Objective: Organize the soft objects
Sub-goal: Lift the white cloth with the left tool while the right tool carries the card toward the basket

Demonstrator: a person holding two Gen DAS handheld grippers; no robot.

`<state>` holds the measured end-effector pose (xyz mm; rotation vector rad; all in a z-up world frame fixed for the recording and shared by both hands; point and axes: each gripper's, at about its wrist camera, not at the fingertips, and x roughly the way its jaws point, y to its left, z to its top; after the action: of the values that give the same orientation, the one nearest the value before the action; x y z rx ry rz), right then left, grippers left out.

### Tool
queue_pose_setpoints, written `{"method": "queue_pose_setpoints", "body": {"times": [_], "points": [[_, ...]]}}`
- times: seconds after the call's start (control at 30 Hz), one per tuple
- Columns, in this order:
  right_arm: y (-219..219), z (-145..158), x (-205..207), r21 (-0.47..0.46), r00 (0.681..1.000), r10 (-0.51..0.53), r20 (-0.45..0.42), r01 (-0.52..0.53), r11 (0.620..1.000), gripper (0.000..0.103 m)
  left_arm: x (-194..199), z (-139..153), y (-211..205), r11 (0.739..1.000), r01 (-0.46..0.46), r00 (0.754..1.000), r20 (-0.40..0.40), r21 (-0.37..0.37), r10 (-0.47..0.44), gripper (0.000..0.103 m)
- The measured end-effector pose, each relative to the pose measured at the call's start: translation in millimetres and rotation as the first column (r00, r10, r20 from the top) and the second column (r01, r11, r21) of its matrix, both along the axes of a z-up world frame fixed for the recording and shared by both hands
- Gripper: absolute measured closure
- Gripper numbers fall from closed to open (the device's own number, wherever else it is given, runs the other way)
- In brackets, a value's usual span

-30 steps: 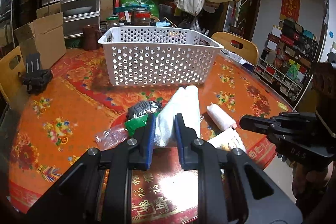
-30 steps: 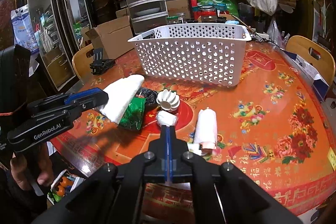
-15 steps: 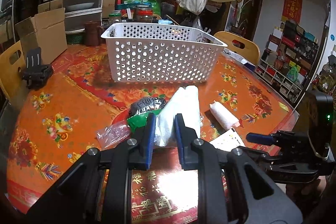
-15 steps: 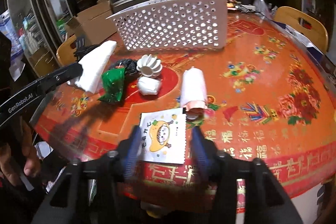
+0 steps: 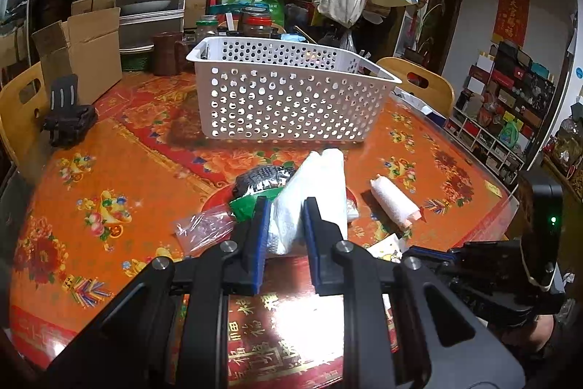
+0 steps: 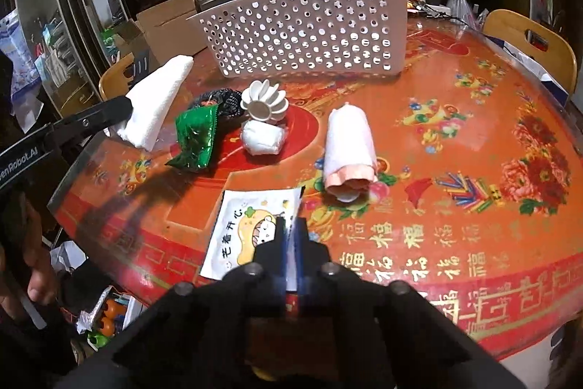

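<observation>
Left hand-held gripper (image 5: pixel 286 206) clamped on white folded towel (image 5: pixel 309 192), held off the tabletop (image 5: pixel 109 170). Right hand-held gripper (image 6: pixel 289 232) pinched tight on the right edge of the cartoon-print packet (image 6: pixel 251 228), which lies flat at the near tabletop edge. In the right wrist view, pink-white rolled cloth (image 6: pixel 349 148) at 1 o'clock of the packet, apart from it. Small white bundle (image 6: pixel 262 141) at 12, touching white fluted cup (image 6: pixel 264 101) behind it. Green foil pack (image 6: pixel 196 137) at 11, black mesh item (image 6: pixel 218 101) just behind. White perforated basket (image 6: pixel 309 31) far at 12, well apart.
</observation>
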<state>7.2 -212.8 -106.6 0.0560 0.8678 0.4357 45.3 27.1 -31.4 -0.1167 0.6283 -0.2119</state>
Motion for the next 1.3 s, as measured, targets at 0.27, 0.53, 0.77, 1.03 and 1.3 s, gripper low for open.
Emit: {"method": "queue_pose_setpoints", "body": {"times": [0.27,0.53,0.77,1.03,1.3], "points": [[-10,26,-9,0.052,0.997,0.001,0.076,-0.005,0.999,0.103,2,1,-2,1.0,0.0,1.0,0.001,0.004,0.0,0.086],[-10,67,-8,0.026,0.984,0.016,0.175,-0.02,0.999,0.103,5,12,-7,1.0,0.006,1.0,0.023,0.013,-0.007,0.086],[-6,96,2,-0.01,0.972,0.041,0.23,-0.039,0.999,0.103,13,30,-4,1.0,0.004,0.999,0.051,0.021,-0.005,0.086],[0,146,33,-0.027,0.95,0.054,0.307,-0.048,0.998,0.103,40,72,5,0.999,-0.015,0.995,0.1,0.031,0.012,0.086],[7,184,84,-0.042,0.942,0.045,0.332,-0.033,0.999,0.103,86,114,-1,0.996,-0.026,0.991,0.13,0.084,0.015,0.086]]}}
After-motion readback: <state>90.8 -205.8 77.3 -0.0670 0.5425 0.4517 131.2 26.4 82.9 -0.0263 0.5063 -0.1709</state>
